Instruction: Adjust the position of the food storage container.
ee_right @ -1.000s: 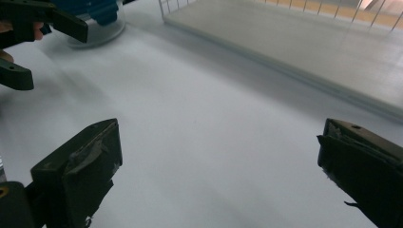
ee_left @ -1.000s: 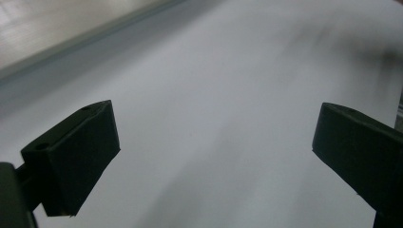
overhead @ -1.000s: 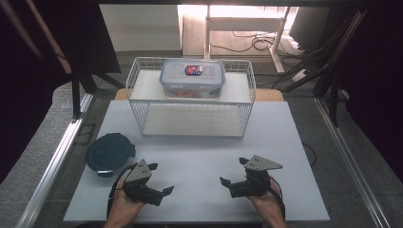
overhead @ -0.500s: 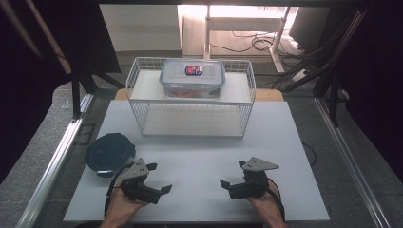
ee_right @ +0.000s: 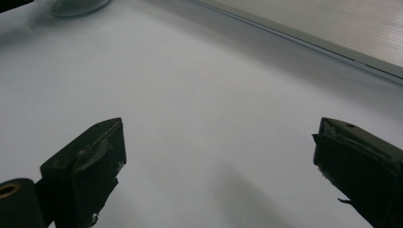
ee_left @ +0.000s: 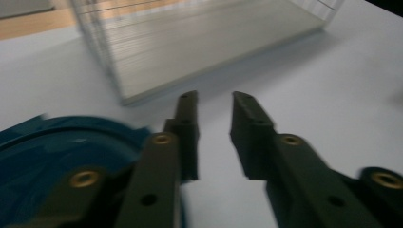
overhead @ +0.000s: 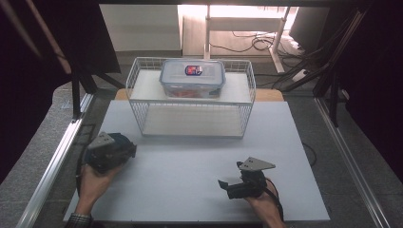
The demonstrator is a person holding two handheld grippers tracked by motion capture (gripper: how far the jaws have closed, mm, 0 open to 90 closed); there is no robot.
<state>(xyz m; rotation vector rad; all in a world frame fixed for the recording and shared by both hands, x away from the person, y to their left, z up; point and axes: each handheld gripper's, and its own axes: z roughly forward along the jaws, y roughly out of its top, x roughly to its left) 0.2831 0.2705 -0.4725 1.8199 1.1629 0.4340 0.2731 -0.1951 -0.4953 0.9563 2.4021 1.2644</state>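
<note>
The left gripper (overhead: 124,151) sits at the left edge of the white table (overhead: 190,190), directly over the dark blue round lid (overhead: 121,140), which lies flat on the table near the front left corner of the wire basket (overhead: 142,121). In the left gripper view the blue lid (ee_left: 52,161) lies under and beside the left jaw. The jaws have just been closing and now stand narrow, with only a slim gap and bare table between them; nothing is gripped. The right gripper (ee_right: 216,156) rests low over the table toward the front right, jaws spread wide with nothing between them. A clear lidded food container (overhead: 192,78) sits on the raised shelf inside the basket, well apart from both grippers.
</note>
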